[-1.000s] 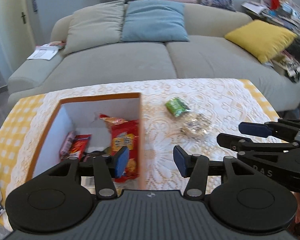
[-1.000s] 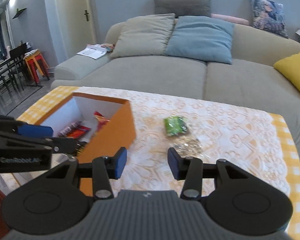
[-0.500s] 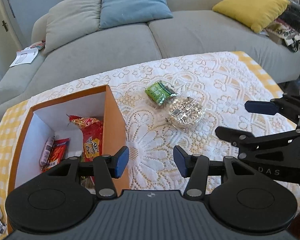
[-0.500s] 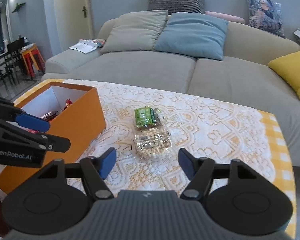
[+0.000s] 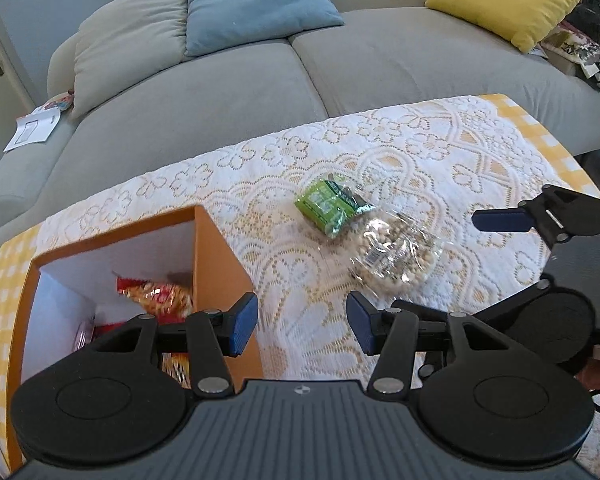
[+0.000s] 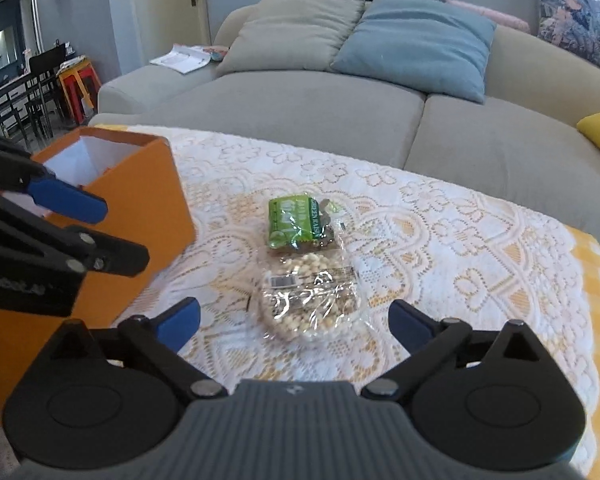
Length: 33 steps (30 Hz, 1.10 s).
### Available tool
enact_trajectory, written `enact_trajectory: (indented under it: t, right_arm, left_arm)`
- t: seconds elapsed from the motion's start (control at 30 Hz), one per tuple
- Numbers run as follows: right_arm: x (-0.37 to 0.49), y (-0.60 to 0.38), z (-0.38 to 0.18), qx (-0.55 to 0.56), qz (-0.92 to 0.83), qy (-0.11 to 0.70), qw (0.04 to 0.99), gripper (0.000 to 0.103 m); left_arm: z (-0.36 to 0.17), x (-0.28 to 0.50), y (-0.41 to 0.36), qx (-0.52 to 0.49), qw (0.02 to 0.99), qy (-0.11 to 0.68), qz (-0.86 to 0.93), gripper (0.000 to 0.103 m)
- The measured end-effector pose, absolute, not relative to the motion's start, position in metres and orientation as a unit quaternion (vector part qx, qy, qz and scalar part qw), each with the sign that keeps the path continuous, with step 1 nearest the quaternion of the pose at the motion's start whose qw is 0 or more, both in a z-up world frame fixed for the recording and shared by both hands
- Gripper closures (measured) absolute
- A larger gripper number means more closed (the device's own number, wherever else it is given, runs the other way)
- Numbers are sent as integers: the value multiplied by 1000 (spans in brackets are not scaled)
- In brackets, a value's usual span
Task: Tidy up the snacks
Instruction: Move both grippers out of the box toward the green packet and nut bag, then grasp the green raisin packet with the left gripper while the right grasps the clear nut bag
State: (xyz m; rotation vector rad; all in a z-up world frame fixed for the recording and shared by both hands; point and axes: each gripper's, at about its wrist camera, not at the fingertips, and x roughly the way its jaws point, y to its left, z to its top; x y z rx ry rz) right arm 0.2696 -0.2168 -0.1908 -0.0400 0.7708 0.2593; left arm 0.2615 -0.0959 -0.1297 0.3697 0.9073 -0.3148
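right gripper (image 6: 294, 318) fingers opening wide just short of a clear nut bag (image 6: 308, 300) on the lace-covered bench (image 6: 460, 264); green packet (image 6: 296, 222) touches it. left gripper (image 5: 302, 324) parted, empty, beside the orange box (image 5: 216, 248).

The box (image 6: 140, 200) stands on the table (image 6: 460, 240), at its left side. Right of the box, apart from it, lie two bags on the cloth: the nut bag (image 6: 310, 300) nearer, the snack pack (image 6: 296, 220) touching it on the far side. Packets (image 5: 160, 296) lie inside the box. Behind the table stands the sofa (image 6: 300, 100), with cushions (image 6: 416, 44) on it.
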Motion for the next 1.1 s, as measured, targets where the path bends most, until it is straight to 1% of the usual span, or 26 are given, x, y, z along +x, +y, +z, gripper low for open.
enact_trajectory:
  t: [0.3,0.37,0.43,0.63,0.7,0.83,0.97,1.1]
  right_arm:
    - [301,-219,-223,-25,135,394,909,5]
    - [304,-218,-228,-28,136,396,908,7]
    - [306,-218,-232,-23,142,400,905,13]
    - [310,-216,-238,-27,137,401,905,13]
    - [308,-216,-238,-30,137,397,907,15]
    - [308,-222,-234,-21,132,402,906,24]
    - [311,-234,-222,-11,129,412,902,25]
    - [314,-249,-211,-17,108,413,904,25]
  left_arm:
    - [-145,284,-109,198,864,432,-167,43]
    - [-147,289,-113,201,862,430,-175,43]
    - [-149,292,-116,203,861,428,-184,43]
    - [-155,302,-132,230,855,416,-207,42]
    - [-157,307,-134,234,852,416,-216,42]
    - [-160,316,-138,251,845,411,-233,42]
    - [-157,324,-142,277,832,403,-261,42]
    - [-163,329,-154,344,800,386,-304,38]
